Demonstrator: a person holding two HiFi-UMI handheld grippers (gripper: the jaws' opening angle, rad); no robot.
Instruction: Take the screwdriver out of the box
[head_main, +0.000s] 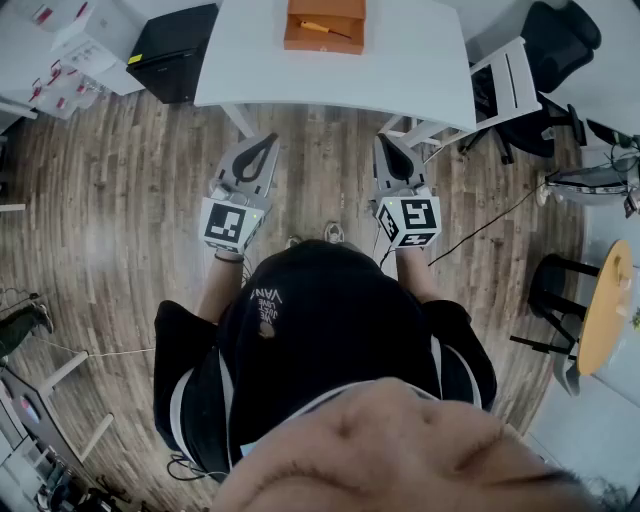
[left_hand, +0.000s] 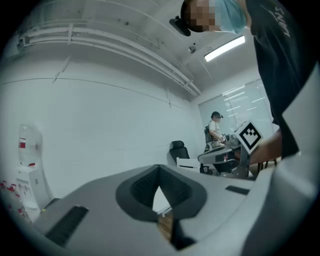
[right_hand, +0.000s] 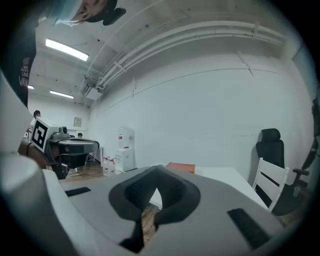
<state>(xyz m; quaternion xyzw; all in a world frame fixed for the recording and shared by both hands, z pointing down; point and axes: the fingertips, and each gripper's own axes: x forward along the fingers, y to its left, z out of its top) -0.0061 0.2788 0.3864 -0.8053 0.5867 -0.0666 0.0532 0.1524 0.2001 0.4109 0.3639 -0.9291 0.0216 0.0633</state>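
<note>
Floorboards (head_main: 110, 200) of brown wood fill the head view under the person. At far left, a black cabinet (head_main: 175, 50) stands beside the left end of a white table (head_main: 410, 70). The left gripper (head_main: 262, 140) is held level over the floor, near the table's front edge. Its own view shows both jaws closed together at the tips with nothing between them. On the table, well apart from both tools, stands an orange box (head_main: 322, 44), open at the top. The screwdriver (head_main: 320, 26) lies inside it, with the yellow handle to the left. The right gripper (head_main: 392, 142) is beside the left one, tilted slightly down; its jaws are also pressed together and empty. Further right, a white chair (head_main: 505, 75) is next to the table, and a round yellow table (head_main: 605, 310) is at the right edge.
</note>
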